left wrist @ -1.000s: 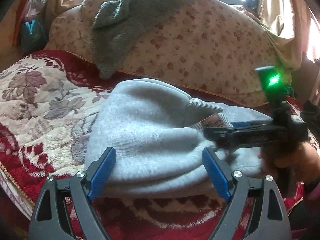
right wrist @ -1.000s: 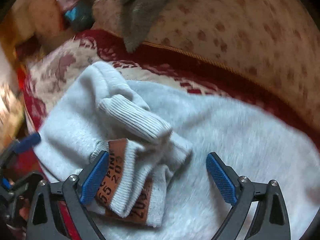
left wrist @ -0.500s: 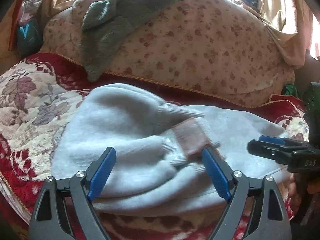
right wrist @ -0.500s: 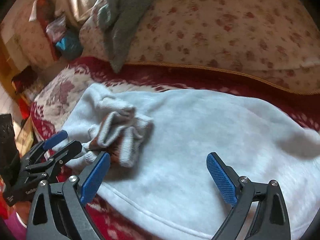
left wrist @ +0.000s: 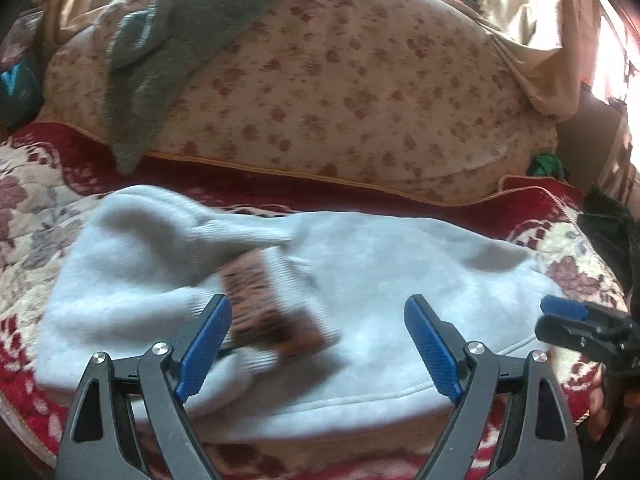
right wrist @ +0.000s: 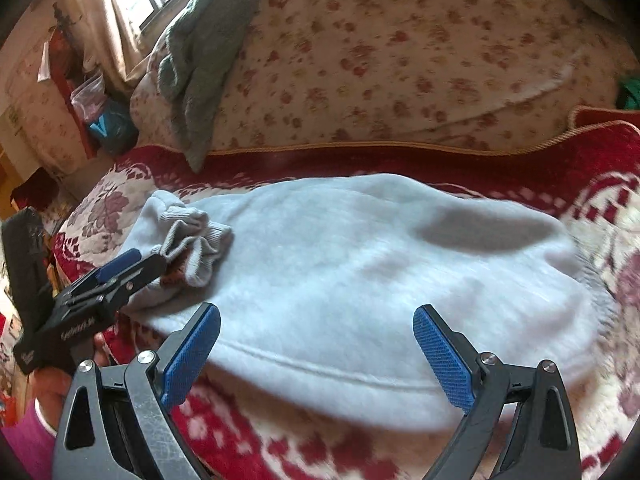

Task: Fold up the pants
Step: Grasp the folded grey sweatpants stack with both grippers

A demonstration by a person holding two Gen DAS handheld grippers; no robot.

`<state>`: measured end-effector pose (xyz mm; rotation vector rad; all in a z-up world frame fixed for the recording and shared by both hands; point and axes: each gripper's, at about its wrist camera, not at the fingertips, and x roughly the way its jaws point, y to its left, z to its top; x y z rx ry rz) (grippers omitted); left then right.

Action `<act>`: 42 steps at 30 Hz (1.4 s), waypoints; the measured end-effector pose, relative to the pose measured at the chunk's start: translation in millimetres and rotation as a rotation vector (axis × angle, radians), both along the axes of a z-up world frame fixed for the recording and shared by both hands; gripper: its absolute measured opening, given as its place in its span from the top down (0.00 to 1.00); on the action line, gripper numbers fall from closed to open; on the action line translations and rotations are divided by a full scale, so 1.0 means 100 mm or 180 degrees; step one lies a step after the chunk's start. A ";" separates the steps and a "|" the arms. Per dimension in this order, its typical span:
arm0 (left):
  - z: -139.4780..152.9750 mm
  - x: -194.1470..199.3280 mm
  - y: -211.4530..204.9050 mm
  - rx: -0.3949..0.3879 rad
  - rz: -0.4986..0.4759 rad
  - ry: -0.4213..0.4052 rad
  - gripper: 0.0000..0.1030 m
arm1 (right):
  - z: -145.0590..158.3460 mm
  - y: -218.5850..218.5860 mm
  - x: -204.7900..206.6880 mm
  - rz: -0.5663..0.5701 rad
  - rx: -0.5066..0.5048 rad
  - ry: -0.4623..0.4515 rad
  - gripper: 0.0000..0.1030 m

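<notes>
pale grey fleece pants (right wrist: 360, 264) lie folded in a thick bundle on a red and cream floral bed cover (right wrist: 600, 184), in front of a flower-print bolster (left wrist: 340, 80) with a grey knitted garment (left wrist: 160, 48) draped over it. the ribbed cuffs (right wrist: 196, 240) are heaped on top at the bundle's left end, where a brown label patch (left wrist: 272, 312) shows; motion blur in the left wrist view leaves its print unreadable, and only faint white lettering, also illegible, marks the body of the left claw (right wrist: 132, 268) in the right wrist view. that claw looks wide apart in its own view, with its tips at the cuffs and no cloth visibly pinched. the right claw (right wrist: 316, 356) hangs wide and empty over the stitched near edge of the bundle. the fabric looks soft, light and limp, likely to sag and slide out of shape when lifted, so a hold seems best taken through all layers at the hemmed edge or the ribbed cuffs, where the cloth is thickest and gives the blue pads (right wrist: 444, 364) something to bite.
</notes>
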<state>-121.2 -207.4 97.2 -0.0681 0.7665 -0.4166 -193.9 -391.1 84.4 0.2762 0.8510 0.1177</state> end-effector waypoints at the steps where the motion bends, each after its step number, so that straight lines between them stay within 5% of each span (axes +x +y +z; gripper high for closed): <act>1: 0.01 0.02 -0.08 -0.0057 -0.0090 0.0030 0.09 | 0.00 -0.06 -0.05 -0.0029 0.0023 -0.0002 0.03; 11: -0.04 0.30 -0.89 -0.0166 -0.0698 0.0300 0.06 | -0.25 -0.64 -0.62 -0.0441 0.0426 0.0219 0.01; 21: -0.18 0.71 -1.59 0.0058 -0.1179 0.0478 0.06 | -0.71 -1.15 -0.59 -0.0889 0.1067 0.0383 0.00; 33: -0.41 1.21 -2.22 0.0173 -0.1818 0.0760 0.06 | -0.77 -1.23 -0.37 -0.0836 0.1039 0.0073 0.00; 42: -0.56 1.31 -2.64 0.0565 -0.2159 0.0762 0.04 | -0.82 -1.28 -0.32 -0.0812 0.1110 -0.0039 0.00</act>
